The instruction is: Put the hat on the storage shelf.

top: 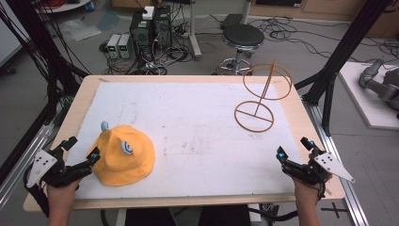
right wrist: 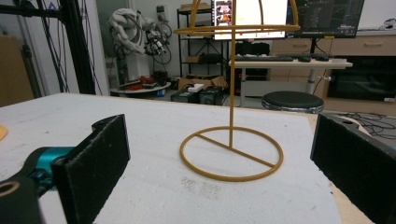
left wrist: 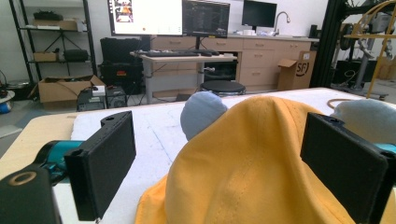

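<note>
Left claw point(top: 81, 151) at near-left edge of surface point(top: 66, 122), jaws spread wide, gripping nothing; in left gripper view they frame yellow hat point(left wrist: 261, 163) without touching. Right claw point(top: 294, 151) at near-right edge, jaws equally wide apart, empty. White mat point(top: 197, 132) covers most of surface. Yellow hat sits on mat at near left, just beside left claw, pale grey ears point(top: 127, 148) on crown. Gold wire stand point(top: 261, 96) upright at far right, well apart from hat.

Between the yellow hat point(top: 123, 156) and the wire stand point(top: 260, 97), the middle of the desk point(top: 197, 141) lay open.
</note>
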`<state>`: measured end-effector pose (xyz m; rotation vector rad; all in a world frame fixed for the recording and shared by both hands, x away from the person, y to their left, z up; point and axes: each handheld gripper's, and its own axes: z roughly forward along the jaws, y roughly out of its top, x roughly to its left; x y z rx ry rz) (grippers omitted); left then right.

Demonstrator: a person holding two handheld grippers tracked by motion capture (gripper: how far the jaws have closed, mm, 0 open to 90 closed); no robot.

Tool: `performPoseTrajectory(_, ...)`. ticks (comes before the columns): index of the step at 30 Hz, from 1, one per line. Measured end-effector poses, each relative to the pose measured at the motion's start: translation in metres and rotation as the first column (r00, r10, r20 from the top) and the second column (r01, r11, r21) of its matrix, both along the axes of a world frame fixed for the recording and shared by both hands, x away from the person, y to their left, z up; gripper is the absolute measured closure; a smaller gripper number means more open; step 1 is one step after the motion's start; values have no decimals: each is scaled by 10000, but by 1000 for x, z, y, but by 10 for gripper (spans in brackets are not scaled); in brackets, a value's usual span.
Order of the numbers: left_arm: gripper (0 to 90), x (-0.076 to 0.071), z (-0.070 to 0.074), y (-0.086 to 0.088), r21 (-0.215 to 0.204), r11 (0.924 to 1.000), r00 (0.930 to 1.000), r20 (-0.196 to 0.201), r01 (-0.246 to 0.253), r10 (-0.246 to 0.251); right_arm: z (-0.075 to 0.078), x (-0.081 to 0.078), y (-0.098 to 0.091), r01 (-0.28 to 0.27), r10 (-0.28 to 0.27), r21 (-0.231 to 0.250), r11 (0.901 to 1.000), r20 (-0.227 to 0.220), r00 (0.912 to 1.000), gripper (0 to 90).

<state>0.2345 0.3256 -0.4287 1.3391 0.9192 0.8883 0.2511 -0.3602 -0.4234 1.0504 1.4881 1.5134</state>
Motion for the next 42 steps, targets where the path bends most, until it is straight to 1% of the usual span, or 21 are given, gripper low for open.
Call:
performPoseTrajectory(8, 107, -1, 4, -5, 55, 10000, 10000, 77, 46, -47, -1, 0, -3, 63, -63, 90, 9999, -22, 10000, 42)
performPoseTrajectory(9, 107, -1, 5, -6, 38, 10000, 9999, 96, 69, -69, -2, 0, -3, 46, -46, -10, 10000, -39, 10000, 42)
performPoseTrajectory(12, 107, -1, 6, -6, -15, 9999, 9999, 94, 117, -117, -3, 1, -3, 43, -43, -24, 10000, -104, 9999, 42)
performPoseTrajectory(15, 107, -1, 6, -7, -73, 9997, 9997, 46, 221, -221, -4, 0, -3, 31, -31, -36, 10000, -163, 9999, 42)
performPoseTrajectory(18, 107, -2, 5, -8, 14, 9994, 9994, -20, 350, -350, -4, 1, -3, 26, -27, -63, 10000, -157, 9999, 42)
performPoseTrajectory(19, 107, -1, 6, -9, 43, 9988, 9988, -61, 482, -482, -4, 1, -3, 22, -23, -77, 10000, -158, 9999, 42)
performPoseTrajectory(21, 108, -1, 6, -11, 5, 9984, 9984, -73, 562, -561, -5, 2, -3, 30, -32, -85, 10000, -203, 9998, 42)
performPoseTrajectory(22, 109, 0, 6, -12, 75, 9967, 9966, -168, 807, -806, -5, 2, -2, 10, -12, -106, 9999, -190, 9998, 42)
performPoseTrajectory(23, 111, 0, 6, -12, 75, 9967, 9966, -168, 807, -806, -5, 2, -2, -35, 33, -74, 10000, -277, 9996, 42)
performPoseTrajectory(24, 112, 1, 6, -13, -3, 9957, 9955, -197, 930, -930, -5, 3, -1, -56, 53, -129, 9999, -231, 9997, 42)
performPoseTrajectory(26, 117, 2, 6, -15, 45, 9932, 9928, -277, 1164, -1162, -5, 3, 0, -92, 87, -180, 9998, -280, 9996, 42)
performPoseTrajectory(27, 120, 3, 6, -17, 82, 9908, 9901, -398, 1350, -1345, -5, 3, 0, -88, 82, -271, 9996, -226, 9997, 42)
performPoseTrajectory(28, 123, 3, 6, -17, 82, 9908, 9901, -398, 1350, -1345, -5, 3, 0, -94, 87, -288, 9995, -252, 9996, 42)
performPoseTrajectory(29, 125, 4, 5, -20, 154, 9879, 9867, -543, 1541, -1531, -5, 3, 0, -94, 87, -269, 9996, -260, 9996, 42)
performPoseTrajectory(31, 130, 4, 5, -21, 224, 9874, 9861, -606, 1564, -1548, -6, 3, 0, -88, 81, -286, 9996, -245, 9997, 42)
performPoseTrajectory(33, 171, 5, 4, -23, 359, 9860, 9843, -739, 1631, -1601, -6, 3, 0, -68, 60, -273, 9996, -280, 9996, 42)
performPoseTrajectory(35, 178, 6, 4, -24, 398, 9852, 9831, -822, 1670, -1633, -6, 3, 0, -90, 83, -254, 9996, -285, 9996, 42)
performPoseTrajectory(37, 225, 7, 3, -25, 391, 9830, 9802, -917, 1797, -1755, -6, 3, 0, -105, 97, -281, 9995, -286, 9995, 42)
performPoseTrajectory(39, 236, 8, 3, -26, 415, 9809, 9767, -1092, 1899, -1845, -6, 3, 0, -103, 95, -264, 9996, -324, 9994, 42)
performPoseTrajectory(40, 254, 9, 2, -26, 428, 9796, 9748, -1170, 1962, -1901, -6, 3, 1, -79, 69, -301, 9995, -348, 9994, 41)
performPoseTrajectory(42, 271, 9, 1, -27, 419, 9786, 9724, -1283, 2014, -1946, -6, 3, 1, -78, 67, -305, 9995, -347, 9994, 42)
